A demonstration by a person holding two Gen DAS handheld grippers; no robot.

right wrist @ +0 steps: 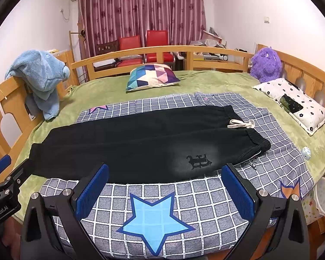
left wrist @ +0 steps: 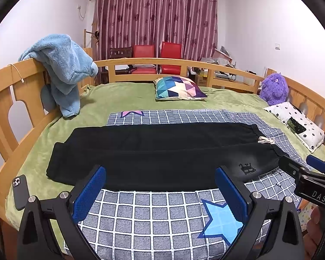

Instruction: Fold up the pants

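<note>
Black pants (left wrist: pixel 153 151) lie flat across a grey checked blanket (left wrist: pixel 151 214) on the bed, legs side by side, waistband with a white drawstring (left wrist: pixel 266 140) to the right, leg ends to the left. They also show in the right wrist view (right wrist: pixel 140 145), with a dark logo (right wrist: pixel 198 160) near the waist. My left gripper (left wrist: pixel 160 179) is open and empty, hovering at the pants' near edge. My right gripper (right wrist: pixel 164 177) is open and empty, also at the near edge, further right. Each gripper shows in the other's view, the right one (left wrist: pixel 307 169) and the left one (right wrist: pixel 8 173).
A dark phone (left wrist: pixel 20 191) lies on the green sheet at the left. A patterned cushion (left wrist: pixel 177 87), a purple plush toy (left wrist: pixel 273 88) and a white flowered pillow (left wrist: pixel 296 123) lie further back. A blue fleece (left wrist: pixel 60 73) hangs on the wooden bed rail. A small ball (right wrist: pixel 306 151) lies right.
</note>
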